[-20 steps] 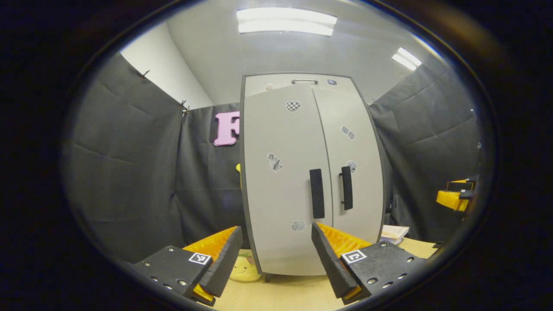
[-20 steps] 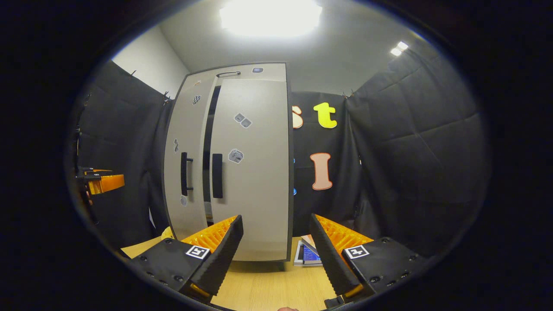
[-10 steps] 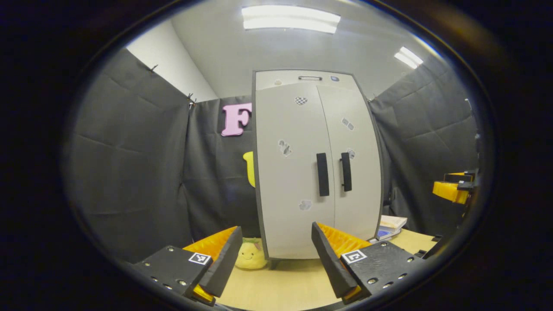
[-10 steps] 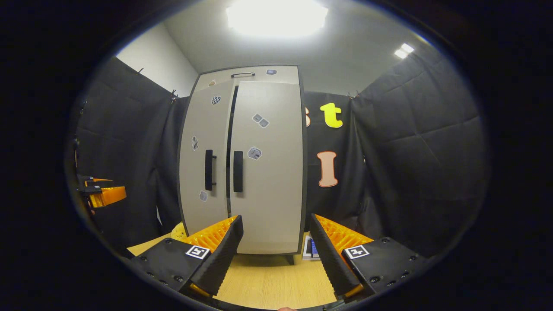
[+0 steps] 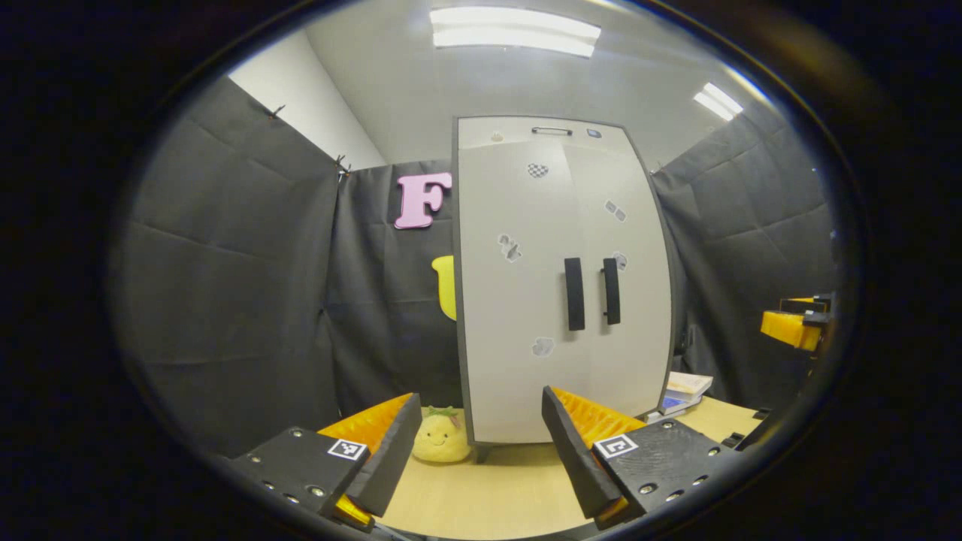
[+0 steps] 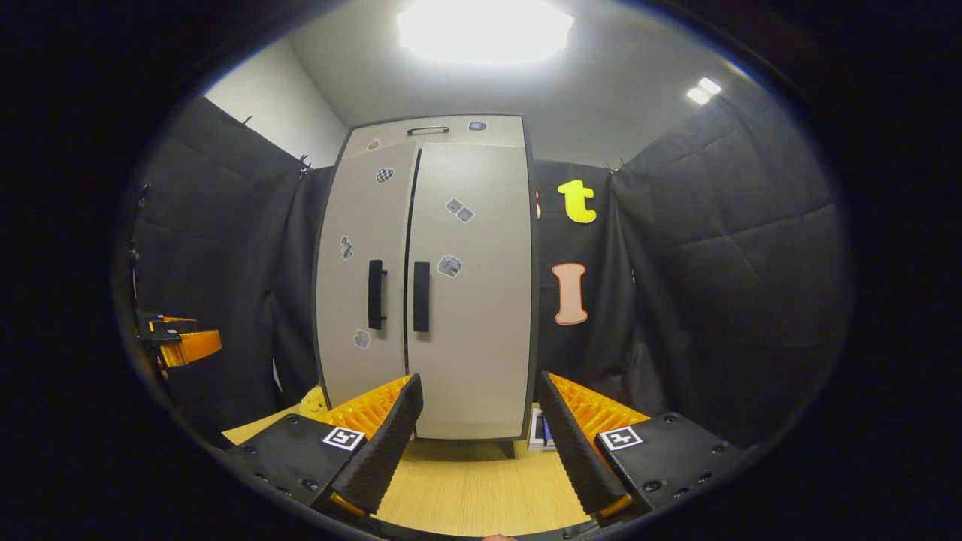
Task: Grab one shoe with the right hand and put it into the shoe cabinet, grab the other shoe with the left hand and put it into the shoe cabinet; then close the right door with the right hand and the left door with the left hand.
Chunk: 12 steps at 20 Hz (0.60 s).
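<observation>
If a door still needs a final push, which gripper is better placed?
Right, marginally. A thin dark seam shows between the doors in its view, and the right gripper faces the cabinet squarely, open and empty.

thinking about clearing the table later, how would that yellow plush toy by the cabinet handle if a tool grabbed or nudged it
The yellow plush toy looks soft and rounded, so it would probably squash under the fingers rather than resist. It likely weighs little for its bulk. Sitting on the smooth wooden table beside the cabinet, a nudge would probably slide or topple it.
</observation>
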### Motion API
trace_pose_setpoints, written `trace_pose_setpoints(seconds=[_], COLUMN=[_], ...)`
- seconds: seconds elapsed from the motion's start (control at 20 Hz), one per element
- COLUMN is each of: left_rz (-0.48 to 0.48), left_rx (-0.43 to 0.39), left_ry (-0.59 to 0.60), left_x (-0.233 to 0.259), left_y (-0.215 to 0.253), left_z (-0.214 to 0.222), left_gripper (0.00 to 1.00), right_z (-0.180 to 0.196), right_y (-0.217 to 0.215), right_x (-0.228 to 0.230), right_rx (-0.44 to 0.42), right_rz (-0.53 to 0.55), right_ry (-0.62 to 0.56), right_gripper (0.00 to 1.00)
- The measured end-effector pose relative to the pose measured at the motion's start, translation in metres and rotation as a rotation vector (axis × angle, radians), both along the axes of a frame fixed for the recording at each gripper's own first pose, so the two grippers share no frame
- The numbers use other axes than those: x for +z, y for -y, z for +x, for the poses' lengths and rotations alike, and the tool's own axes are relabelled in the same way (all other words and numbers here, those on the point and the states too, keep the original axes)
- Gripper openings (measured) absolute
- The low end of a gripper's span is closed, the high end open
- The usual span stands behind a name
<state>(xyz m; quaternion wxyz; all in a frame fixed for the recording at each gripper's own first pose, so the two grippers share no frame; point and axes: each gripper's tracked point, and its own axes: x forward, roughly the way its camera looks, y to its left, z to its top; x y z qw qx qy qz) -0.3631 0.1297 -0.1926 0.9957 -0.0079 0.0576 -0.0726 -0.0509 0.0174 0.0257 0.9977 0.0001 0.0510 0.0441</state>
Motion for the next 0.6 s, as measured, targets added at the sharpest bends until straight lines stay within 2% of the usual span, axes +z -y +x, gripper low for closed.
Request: trace_pose_setpoints(seconds=[0.6], left_rz=[0.02], left_rx=[-0.001], left_ry=[0.0], left_x=[-0.001], left_y=[-0.011], left_z=[0.001], left_gripper=[0.93], right_z=[0.0], right_y=[-0.013], right_x=[0.003], right_rx=[0.004], right_rz=[0.002], right_ry=[0.01], right_gripper=[0.98])
